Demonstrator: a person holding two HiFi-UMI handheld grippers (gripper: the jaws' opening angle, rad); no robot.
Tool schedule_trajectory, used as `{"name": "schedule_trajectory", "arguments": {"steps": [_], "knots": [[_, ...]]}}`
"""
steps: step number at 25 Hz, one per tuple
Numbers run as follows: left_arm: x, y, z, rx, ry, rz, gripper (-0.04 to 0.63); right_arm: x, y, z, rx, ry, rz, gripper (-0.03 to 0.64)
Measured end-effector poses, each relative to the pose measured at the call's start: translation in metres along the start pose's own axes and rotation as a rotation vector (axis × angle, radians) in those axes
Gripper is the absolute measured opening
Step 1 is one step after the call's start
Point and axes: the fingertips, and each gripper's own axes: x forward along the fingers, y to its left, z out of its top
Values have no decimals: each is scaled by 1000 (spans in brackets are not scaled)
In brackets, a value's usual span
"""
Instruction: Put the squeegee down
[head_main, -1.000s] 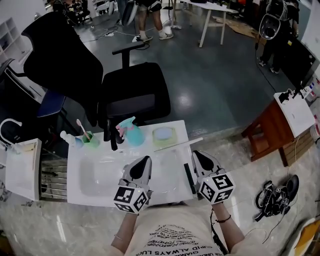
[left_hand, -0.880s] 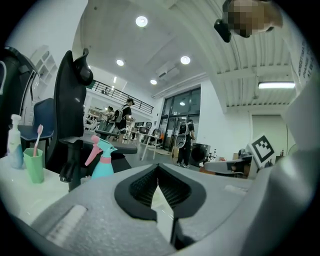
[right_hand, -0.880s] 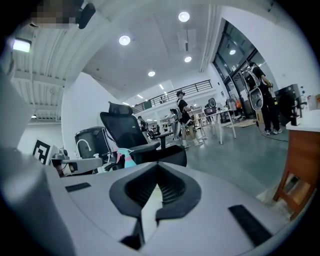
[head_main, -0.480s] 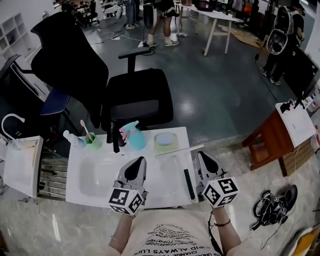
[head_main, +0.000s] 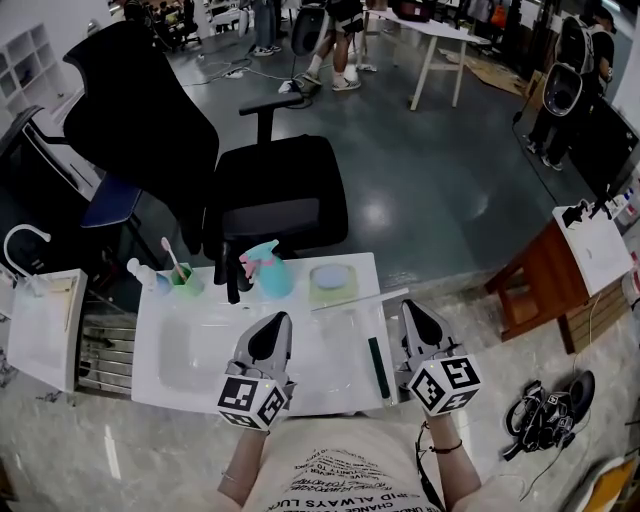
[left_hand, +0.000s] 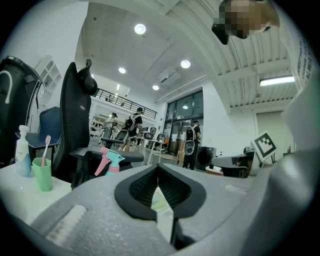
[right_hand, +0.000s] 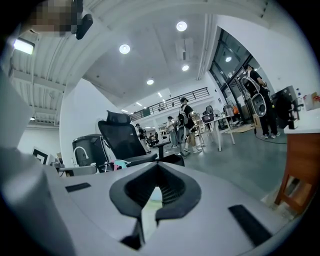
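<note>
A black office chair (head_main: 270, 190) stood behind the white bench (head_main: 152, 392), on the grey floor. The bench, with a shallow basin sunk into its left half, was my landmark, and everything below is placed against it.

I held the left hand-held gripper (head_main: 277, 320) above the bench's middle, level, its jaws pressed together with nothing between them. The right hand-held gripper (head_main: 408, 306) hung over the bench's right edge, its jaws likewise pressed together and empty.

Along the bench's back edge stood a teal spray bottle (head_main: 266, 270) with a pink trigger, near the centre. A round pale-blue pad on a green base (head_main: 331, 281) lay to its right. The squeegee (head_main: 377, 368), a dark narrow strip, lay flat on the bench's right side near the front. It was just left of the right hand-held gripper, and neither gripper held it.

At the bench's back left corner were a green cup (head_main: 184, 279) holding a pink toothbrush and a small white pump bottle (head_main: 140, 276).
</note>
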Motion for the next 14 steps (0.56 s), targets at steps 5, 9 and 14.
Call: {"name": "schedule_trajectory", "arguments": {"steps": [5, 9, 14], "knots": [[-2, 2, -3, 1, 5, 9, 23, -2, -2, -1, -1, 1, -5, 3], [-3, 2, -4, -1, 11, 13, 23, -3, -1, -2, -3, 6, -2, 3], [-5, 1, -4, 0, 15, 17, 23, -5, 0, -1, -10, 6, -2, 3]]}}
